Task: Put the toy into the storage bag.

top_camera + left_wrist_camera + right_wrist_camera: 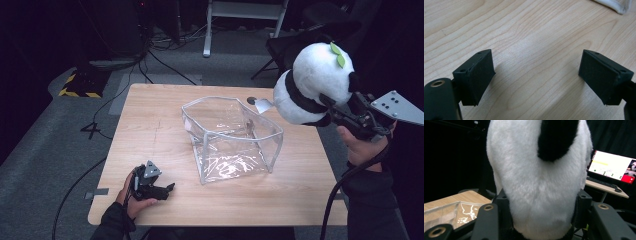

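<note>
A white and black panda plush (pixel 312 82) with green leaves on its head hangs in the air at the table's right edge, above and right of a clear plastic bag (pixel 231 138). My right gripper (pixel 334 111) is shut on the plush; up close, in the right gripper view, the white fur (pixel 539 182) is squeezed between both jaws. The bag stands open-topped in the middle of the wooden table (pixel 150 115). My left gripper (pixel 167 190) rests low on the table near the front left corner, open, with bare wood between its pads (pixel 477 75).
The bag's white-edged corner (pixel 616 6) peeks in at the top of the left gripper view. Beyond the table lie cables, a white frame's legs (pixel 207 30) and a yellow-black marked block (pixel 80 85) on grey carpet. A lit laptop (pixel 612 167) sits on a side desk.
</note>
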